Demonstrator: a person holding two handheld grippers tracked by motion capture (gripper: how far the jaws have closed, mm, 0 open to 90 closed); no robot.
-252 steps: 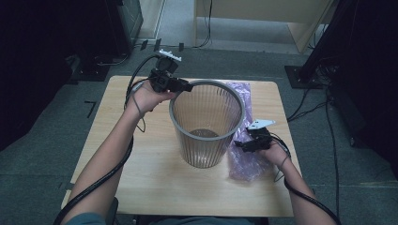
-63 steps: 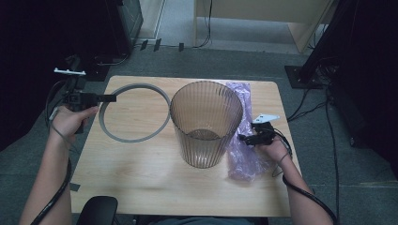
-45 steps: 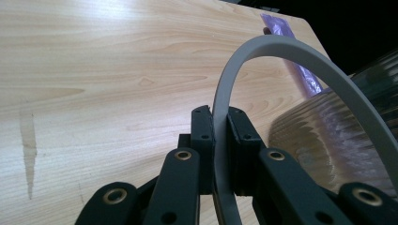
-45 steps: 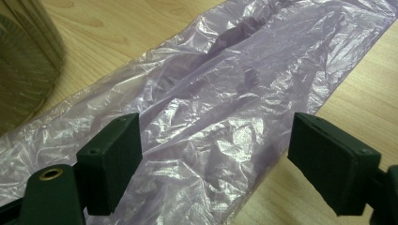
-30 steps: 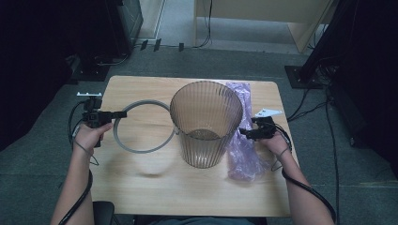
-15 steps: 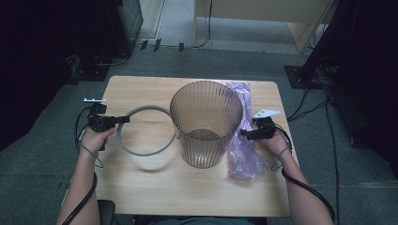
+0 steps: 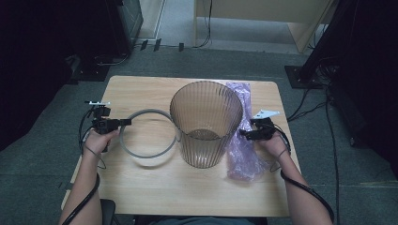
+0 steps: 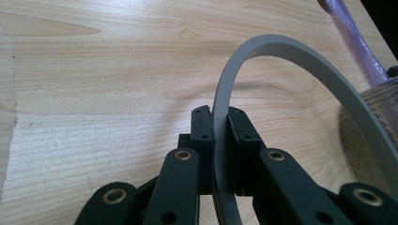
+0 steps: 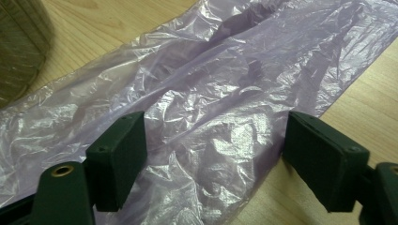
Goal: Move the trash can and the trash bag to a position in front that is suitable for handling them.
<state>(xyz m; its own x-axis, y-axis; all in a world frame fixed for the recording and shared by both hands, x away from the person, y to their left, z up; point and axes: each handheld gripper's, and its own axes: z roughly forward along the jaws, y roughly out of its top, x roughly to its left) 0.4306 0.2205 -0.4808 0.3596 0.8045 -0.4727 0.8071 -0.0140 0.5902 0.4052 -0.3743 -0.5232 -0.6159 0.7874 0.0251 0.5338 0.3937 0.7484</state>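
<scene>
The wooden counter [image 7: 141,187] has bare room along its near edge and at its far left corner; the ribbed translucent bin [image 7: 205,124] stands upright at its middle. The left gripper [image 7: 123,122] has its fingers [image 8: 202,126] pressed shut on the grey ring [image 7: 149,133], pinching the band's left side edge-on, just left of the bin. The ring hangs low over the counter, its right side close beside the bin; whether it touches the wood I cannot tell. A second ago it was held higher and farther left, and well before that it sat on the bin's rim. The right gripper [image 7: 244,133] hovers over the purple plastic bag [image 7: 241,159], which lies flat along the counter's right side; its fingers [image 9: 117,154] stand wide apart, having just been closing a little, gripping nothing. The bin looks empty.
</scene>
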